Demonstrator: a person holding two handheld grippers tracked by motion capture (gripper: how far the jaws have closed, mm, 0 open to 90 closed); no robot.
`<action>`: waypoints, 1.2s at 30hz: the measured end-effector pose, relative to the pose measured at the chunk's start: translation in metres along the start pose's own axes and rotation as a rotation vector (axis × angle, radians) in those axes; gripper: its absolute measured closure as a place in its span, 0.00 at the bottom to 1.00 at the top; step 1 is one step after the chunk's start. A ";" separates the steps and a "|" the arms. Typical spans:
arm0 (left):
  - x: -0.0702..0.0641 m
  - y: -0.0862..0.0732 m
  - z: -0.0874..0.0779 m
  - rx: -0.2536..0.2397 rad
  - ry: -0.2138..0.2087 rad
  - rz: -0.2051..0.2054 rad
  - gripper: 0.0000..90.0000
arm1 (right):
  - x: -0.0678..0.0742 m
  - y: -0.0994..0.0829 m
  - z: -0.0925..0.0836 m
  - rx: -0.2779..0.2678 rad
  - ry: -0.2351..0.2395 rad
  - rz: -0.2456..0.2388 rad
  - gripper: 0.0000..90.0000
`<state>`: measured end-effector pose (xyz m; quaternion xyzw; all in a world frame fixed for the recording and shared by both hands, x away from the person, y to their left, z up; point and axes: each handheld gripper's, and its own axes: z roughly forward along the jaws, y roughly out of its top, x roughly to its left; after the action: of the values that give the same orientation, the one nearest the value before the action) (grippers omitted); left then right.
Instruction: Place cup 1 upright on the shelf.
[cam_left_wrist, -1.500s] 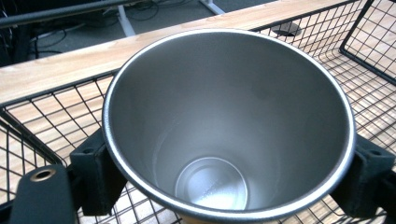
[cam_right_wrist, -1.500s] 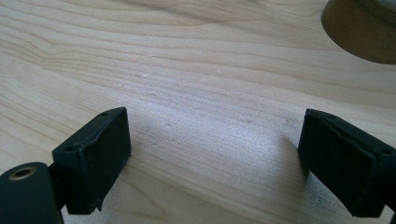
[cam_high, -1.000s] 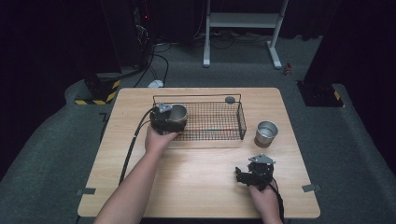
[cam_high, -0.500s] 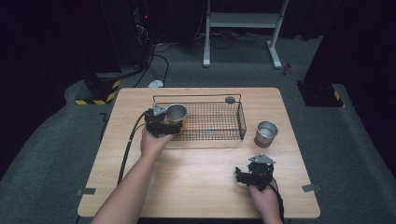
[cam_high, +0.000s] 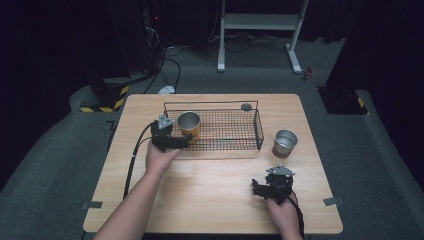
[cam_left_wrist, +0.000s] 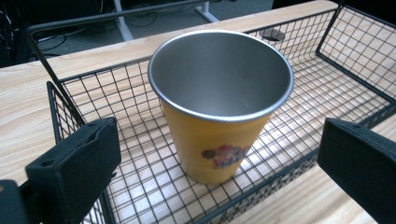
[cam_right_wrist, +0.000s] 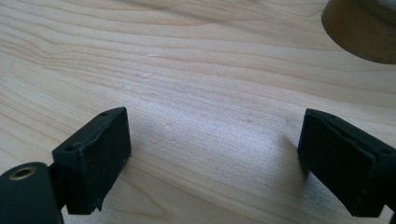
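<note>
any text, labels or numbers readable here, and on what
No text can be read.
Yellow cup in the wire basket: a small coloured print low on its side, too blurred to read.
Second cup on the table: no lettering to be made out, too small to tell.
Left gripper and right gripper: black jaws wide apart, no markings on them.
</note>
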<state>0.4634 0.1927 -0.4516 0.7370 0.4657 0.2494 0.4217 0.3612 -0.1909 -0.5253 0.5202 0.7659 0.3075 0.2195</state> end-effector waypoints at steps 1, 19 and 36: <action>0.000 -0.001 -0.001 0.005 -0.004 -0.004 0.00 | 0.000 0.000 0.000 0.000 0.000 0.000 0.10; -0.004 -0.026 -0.026 0.033 -0.054 -0.004 0.01 | 0.000 0.000 0.000 0.000 0.000 0.000 0.10; -0.010 -0.068 -0.051 0.091 -0.091 0.006 0.05 | 0.000 0.000 0.000 0.000 0.001 0.000 0.10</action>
<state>0.3873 0.2179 -0.4828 0.7674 0.4545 0.1953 0.4079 0.3612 -0.1909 -0.5253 0.5201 0.7660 0.3077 0.2192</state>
